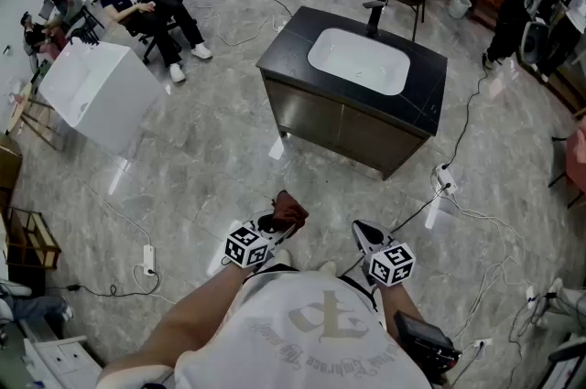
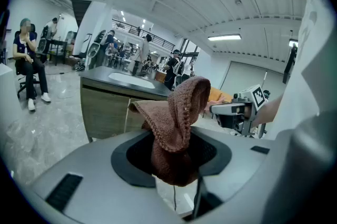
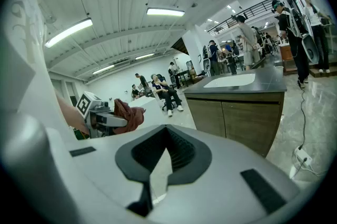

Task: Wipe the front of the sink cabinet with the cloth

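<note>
One cloth point(image 1: 289, 210) tight in L claw point(image 1: 278, 222); R claw point(image 1: 363, 232) closed, empty; cabinet point(image 1: 339, 122), cables point(image 1: 409, 217) ahead.

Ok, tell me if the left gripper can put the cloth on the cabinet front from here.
Probably not from here. The left gripper is shut on the cloth, but the cabinet front stands well ahead across open floor. Nothing seems to block the way; stepping forward should do.

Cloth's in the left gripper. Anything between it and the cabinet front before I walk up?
Nothing visible does. Bare floor lies between the cloth, held in the left gripper, and the front of the sink cabinet. A power strip lies off to the right of that path.
</note>
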The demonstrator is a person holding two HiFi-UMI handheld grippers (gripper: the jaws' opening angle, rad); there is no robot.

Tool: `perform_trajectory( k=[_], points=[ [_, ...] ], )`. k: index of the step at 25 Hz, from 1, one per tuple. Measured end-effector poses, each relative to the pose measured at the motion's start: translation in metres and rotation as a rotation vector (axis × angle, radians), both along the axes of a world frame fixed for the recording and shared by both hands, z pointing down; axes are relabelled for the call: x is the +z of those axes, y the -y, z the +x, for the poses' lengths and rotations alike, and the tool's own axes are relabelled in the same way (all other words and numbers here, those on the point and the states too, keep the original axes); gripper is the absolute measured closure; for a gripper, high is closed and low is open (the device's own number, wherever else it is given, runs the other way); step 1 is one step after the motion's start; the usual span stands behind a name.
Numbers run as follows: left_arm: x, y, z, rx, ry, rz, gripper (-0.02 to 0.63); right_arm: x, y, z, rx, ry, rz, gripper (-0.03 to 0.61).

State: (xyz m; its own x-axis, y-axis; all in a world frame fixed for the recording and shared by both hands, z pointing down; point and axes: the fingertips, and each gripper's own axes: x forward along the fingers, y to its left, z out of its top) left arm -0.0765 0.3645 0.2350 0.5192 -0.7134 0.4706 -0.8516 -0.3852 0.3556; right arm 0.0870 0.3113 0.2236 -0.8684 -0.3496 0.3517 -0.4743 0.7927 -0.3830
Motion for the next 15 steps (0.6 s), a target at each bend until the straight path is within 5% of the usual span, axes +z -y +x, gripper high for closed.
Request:
perform_trajectory(
  k=[15],
  points=[
    [-0.009, 0.005, 0.026, -0.090, 0.012, 0.024, 0.454, -0.001, 0.014, 0.027, -0.022, 0.012, 0.014, 0.566]
  ],
)
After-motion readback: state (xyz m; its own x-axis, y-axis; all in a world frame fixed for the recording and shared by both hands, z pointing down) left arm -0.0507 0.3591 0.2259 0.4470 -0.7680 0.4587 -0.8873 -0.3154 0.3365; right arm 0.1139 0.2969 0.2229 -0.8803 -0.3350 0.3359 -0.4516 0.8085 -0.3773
